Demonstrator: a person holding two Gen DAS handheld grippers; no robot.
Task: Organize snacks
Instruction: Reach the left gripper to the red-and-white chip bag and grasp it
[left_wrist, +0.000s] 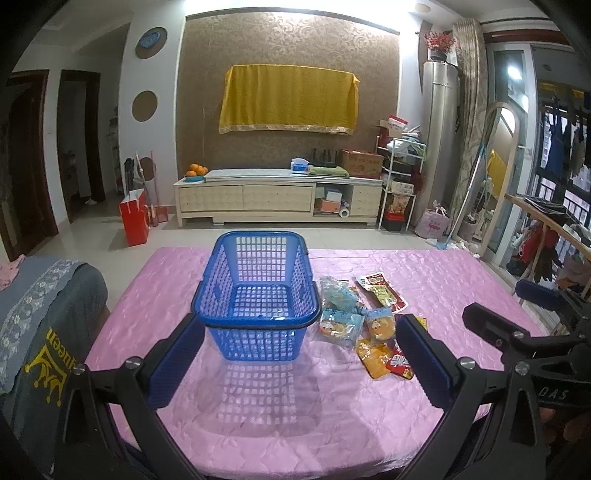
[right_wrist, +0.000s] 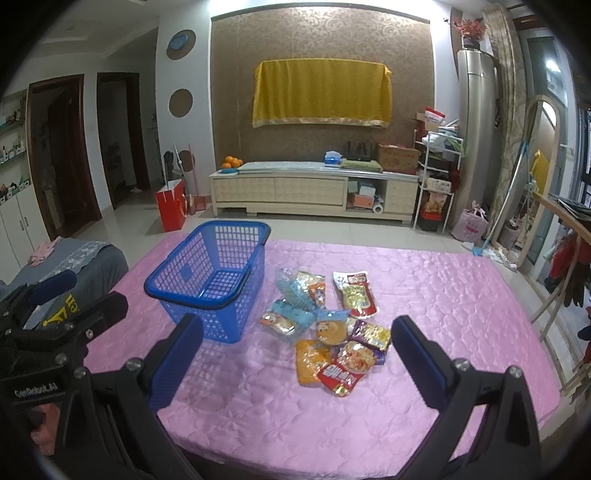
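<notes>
On a table under a pink quilted cloth (right_wrist: 424, 295), everything lies in reach. At nine o'clock hangs a grey cover (left_wrist: 48, 339) printed with a crown and letters I cannot read whole. Next, the left gripper (left_wrist: 299, 363) hovers spread and holding nothing, facing the blue basket (left_wrist: 255, 295), which looks empty, at twelve o'clock, likely set there to receive the snacks. Just right of the basket, at about one o'clock, lies the heap of snack packets (right_wrist: 325, 325), loose on the cloth, packet print too small to read. The right gripper (right_wrist: 297, 362), also spread and bare, points at them; "GenRobot.AI" marks the neighbouring handle.
</notes>
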